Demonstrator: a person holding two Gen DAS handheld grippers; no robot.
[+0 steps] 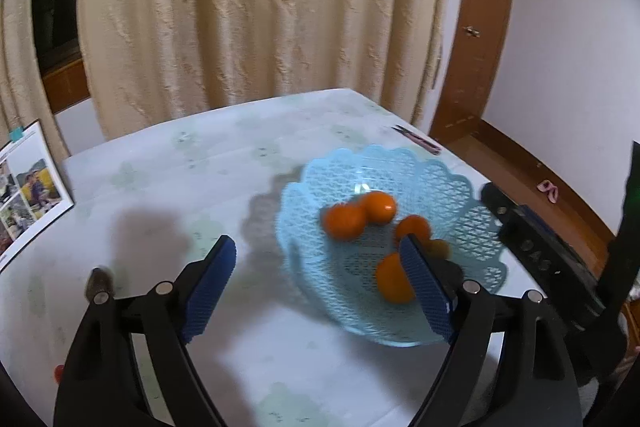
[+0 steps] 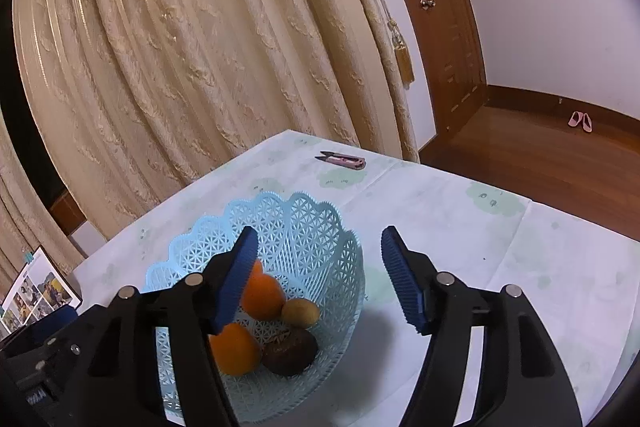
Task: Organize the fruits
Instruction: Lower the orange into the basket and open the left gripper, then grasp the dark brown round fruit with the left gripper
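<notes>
A light blue lattice basket (image 1: pixel 460 179) stands on the pale tablecloth. Several oranges lie in it, among them a touching pair (image 1: pixel 344 223) and one near my right finger (image 1: pixel 394 283). My left gripper (image 1: pixel 318 243) is open above the basket's left rim, holding nothing. In the right wrist view the basket (image 2: pixel 304 223) holds two oranges (image 2: pixel 262 295), a small yellow-brown fruit (image 2: pixel 300 311) and a dark brown fruit (image 2: pixel 290 351). My right gripper (image 2: pixel 319 233) is open above the basket's right rim, nothing between its pads.
Pink thread snips (image 2: pixel 342 159) lie near the table's far edge. A photo booklet (image 1: pixel 28 187) sits at the left edge. A small brown object (image 1: pixel 100 281) lies left of my left gripper. A cream curtain (image 2: pixel 180 67) hangs behind; the wooden floor drops away on the right.
</notes>
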